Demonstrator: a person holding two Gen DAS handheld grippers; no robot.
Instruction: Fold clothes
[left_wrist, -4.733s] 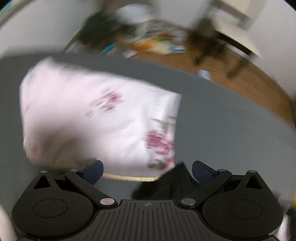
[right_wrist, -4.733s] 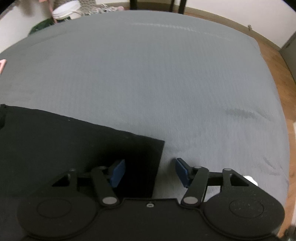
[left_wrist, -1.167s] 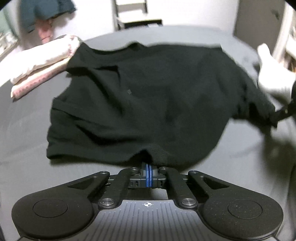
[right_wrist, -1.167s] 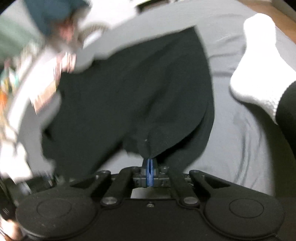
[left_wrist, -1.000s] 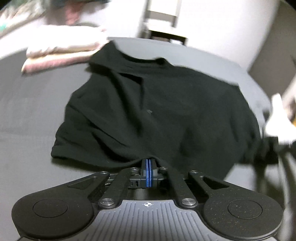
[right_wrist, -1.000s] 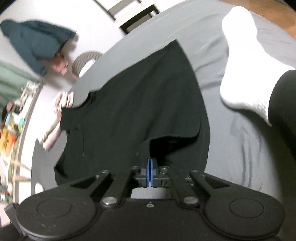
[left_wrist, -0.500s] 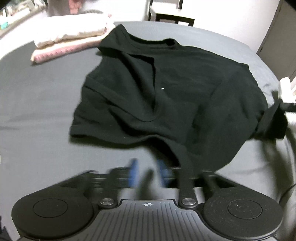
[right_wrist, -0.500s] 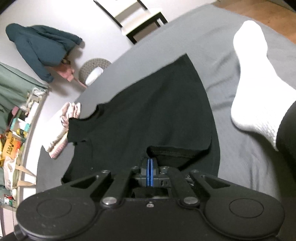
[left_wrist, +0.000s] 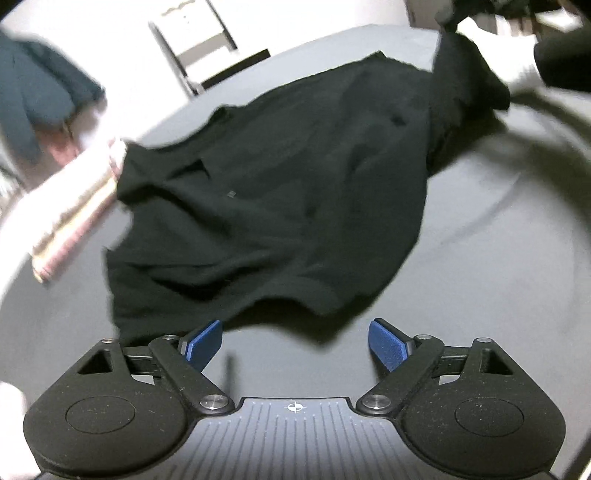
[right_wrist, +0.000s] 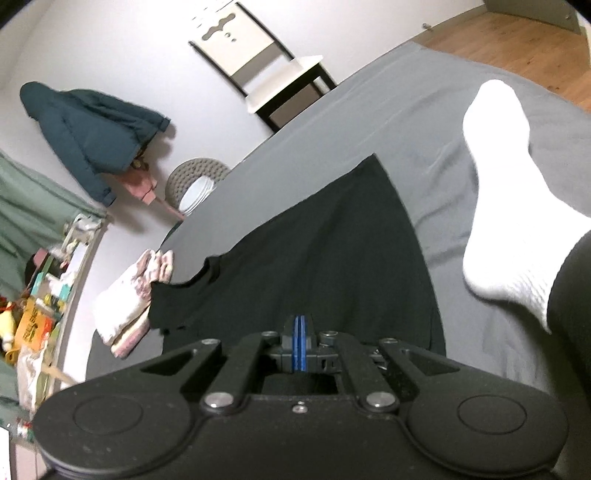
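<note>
Your left gripper (left_wrist: 295, 345) has let go and gapes wide beside the black shirt (left_wrist: 280, 192); your right gripper (right_wrist: 298, 347) stays pinched on its hem, anchoring it for spreading flat.

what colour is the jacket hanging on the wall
Dark teal blue; the jacket shows best in the right wrist view.
</note>
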